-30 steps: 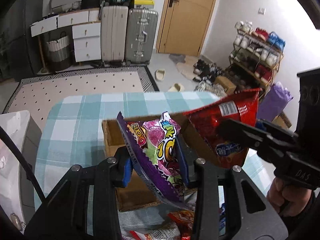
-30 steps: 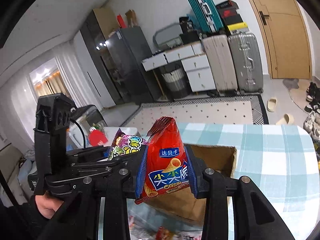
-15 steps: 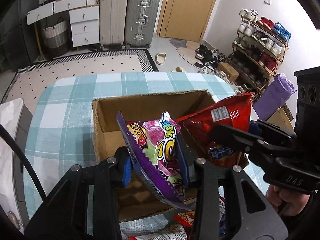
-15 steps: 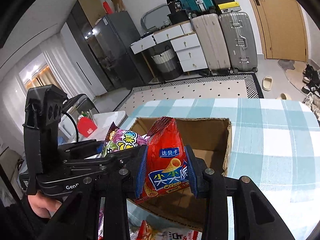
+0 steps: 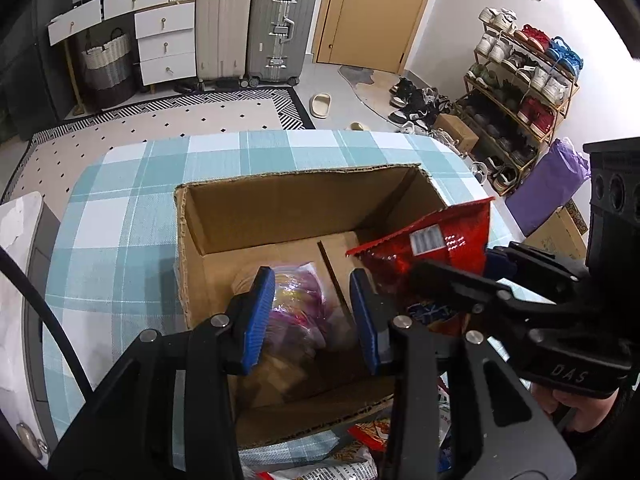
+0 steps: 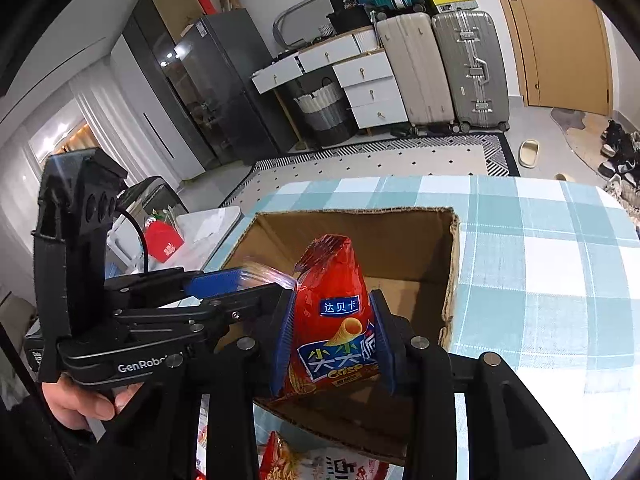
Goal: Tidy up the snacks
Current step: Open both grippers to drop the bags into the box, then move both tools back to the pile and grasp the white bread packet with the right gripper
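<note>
Right wrist view: right tool clamps one red bag; left tool gapes, empty.

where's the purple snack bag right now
In the left wrist view the purple snack bag is blurred, low inside the cardboard box, seen between the left gripper pads, left of the red chip bag.

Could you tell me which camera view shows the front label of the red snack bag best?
The right wrist view: the red snack bag faces the camera there, its printed label readable between the right hand-held gripper pads. The left wrist view shows only its back with a barcode, partly hidden.
</note>
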